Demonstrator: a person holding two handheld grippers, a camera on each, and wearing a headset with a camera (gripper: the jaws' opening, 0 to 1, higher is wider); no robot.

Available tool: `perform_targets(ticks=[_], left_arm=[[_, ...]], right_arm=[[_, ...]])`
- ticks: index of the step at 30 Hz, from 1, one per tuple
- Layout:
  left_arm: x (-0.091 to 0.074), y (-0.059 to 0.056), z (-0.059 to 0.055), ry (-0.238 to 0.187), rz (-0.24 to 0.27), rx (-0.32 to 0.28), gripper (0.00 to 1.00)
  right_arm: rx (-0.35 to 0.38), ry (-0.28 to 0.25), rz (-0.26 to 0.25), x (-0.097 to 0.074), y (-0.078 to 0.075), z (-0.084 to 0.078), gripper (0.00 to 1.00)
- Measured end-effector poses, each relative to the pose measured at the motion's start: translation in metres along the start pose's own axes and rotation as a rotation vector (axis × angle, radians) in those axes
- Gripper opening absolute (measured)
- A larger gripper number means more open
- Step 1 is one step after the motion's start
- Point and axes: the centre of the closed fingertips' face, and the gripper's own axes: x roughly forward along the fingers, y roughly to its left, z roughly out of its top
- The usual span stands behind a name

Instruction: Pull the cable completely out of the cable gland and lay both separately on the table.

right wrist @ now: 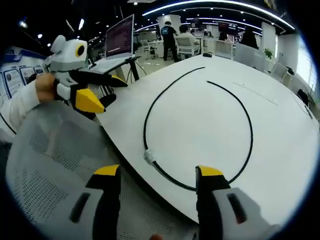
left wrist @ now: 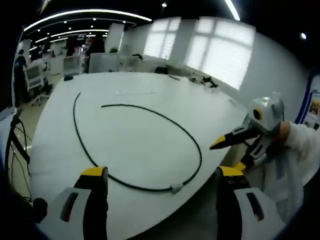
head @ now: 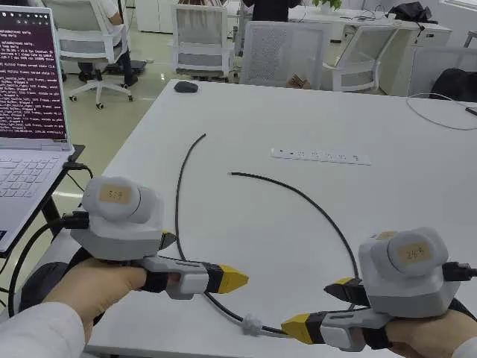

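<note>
- While the cable (head: 313, 200) runs straight through the cable gland (head: 253, 325), we judge the task to be at its opening step: nothing has been gripped, and the two parts are not yet separated.
- We see the cable lying in a wide open loop on the white desk (head: 313, 112). Both free ends point toward the far side, and the gland sits on the loop's near bend, close to the front edge.
- Our left tongs (head: 203, 261) hover by the desk's near left corner with the jaws spread wide. Nothing is between them and they touch nothing. In the left gripper view the gland (left wrist: 176, 188) lies ahead of the jaws, beyond their tips.
- Our right tongs (head: 316, 306) hover at the near edge, just beside the gland on its right. They too are wide apart and empty. In the right gripper view the gland (right wrist: 149, 156) sits just past the jaw tips, nearer the left one.
- As we read it, the next move calls for one pair to close on the gland's body and the other to pinch the cable just beside it. The cable then has to be drawn lengthwise until a free end slips out.
- We would watch the grip on the gland. It is small and pale against the desk, and if it is missed, a pull would probably drag the whole loop along with it.
</note>
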Motion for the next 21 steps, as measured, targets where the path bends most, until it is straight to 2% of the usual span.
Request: perform_targets(ticks=[21], left_arm=[[-0.0028,0.0021,0.0043,-0.025,-0.006,-0.026,0.86]], right_arm=[[-0.032,0.040,-0.004,0.0025,0.0011,-0.0063,0.59]])
